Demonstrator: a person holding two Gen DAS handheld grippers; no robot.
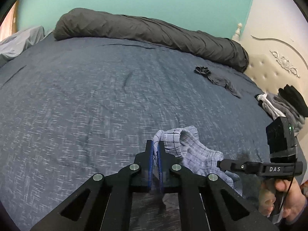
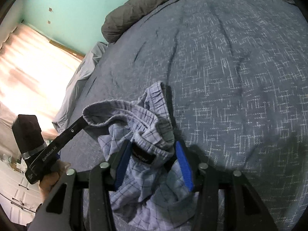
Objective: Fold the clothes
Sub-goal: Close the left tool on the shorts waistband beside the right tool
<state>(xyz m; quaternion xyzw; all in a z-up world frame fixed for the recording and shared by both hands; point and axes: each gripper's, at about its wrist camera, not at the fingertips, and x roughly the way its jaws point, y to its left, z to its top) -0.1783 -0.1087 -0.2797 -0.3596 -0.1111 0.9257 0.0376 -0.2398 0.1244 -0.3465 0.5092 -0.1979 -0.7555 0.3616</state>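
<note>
Your work surface is the bed [image 1: 96,100], its dark blue cover filling most of both views and left bare in the middle, probably so a garment can be laid flat there. Along the top of the left wrist view lies a rolled grey duvet [image 1: 146,32], pushed back out of the way. At the right edge of that view a pile of clothes [image 1: 284,105] waits by the headboard, and a dark crumpled garment [image 1: 215,79] lies alone above centre right. The piece you are working is the blue checked shorts [image 2: 146,130], bunched at lower centre of the right wrist view. Your left gripper [image 1: 156,150] is pinched together on an edge of the waistband, likely to draw that side outward. Your right gripper [image 2: 152,154] has the bunched cloth between its blue pads, which stand apart; whether they press on it you cannot tell. Spreading looks like the step in hand.
</note>
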